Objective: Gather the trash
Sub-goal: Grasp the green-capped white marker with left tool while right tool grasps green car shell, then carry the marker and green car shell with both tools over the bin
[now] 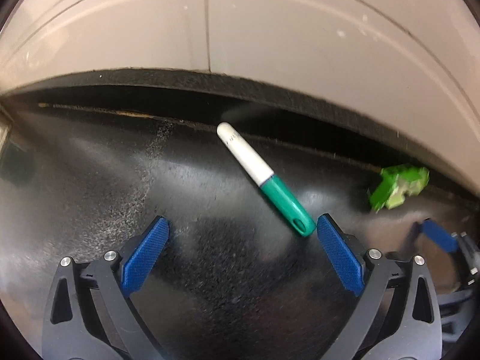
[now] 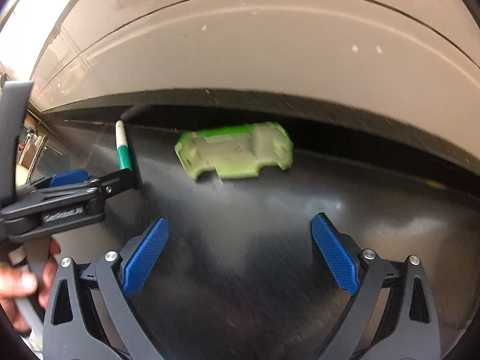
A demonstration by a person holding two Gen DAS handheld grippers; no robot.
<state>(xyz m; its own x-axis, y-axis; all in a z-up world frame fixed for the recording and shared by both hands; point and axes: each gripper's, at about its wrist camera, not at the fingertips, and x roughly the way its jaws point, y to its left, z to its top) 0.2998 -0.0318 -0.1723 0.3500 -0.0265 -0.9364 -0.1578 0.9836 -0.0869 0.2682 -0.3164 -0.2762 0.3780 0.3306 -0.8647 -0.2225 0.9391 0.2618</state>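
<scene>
Left hand-held gripper (image 1: 242, 230) spread wide, nothing between the blue pads (image 1: 339, 255). White-and-teal marker (image 1: 264, 177) lying diagonal on the black table (image 1: 90, 180), teal cap end just beside the right-side pad tip, contact unclear; white end pointing toward the pale wall (image 1: 270, 30). Green plastic car shell (image 1: 399, 186) further right near the wall base, blurred.

Right hand-held gripper (image 2: 238, 231) also spread wide, empty. Same car shell (image 2: 237, 153) lying ahead of it on the table, well apart from the pads, close to the wall. Marker (image 2: 121, 150) off to the left, beyond the left hand-held gripper's fingers. Person's hand (image 2: 24, 282) gripping the grey handle at lower left.
</scene>
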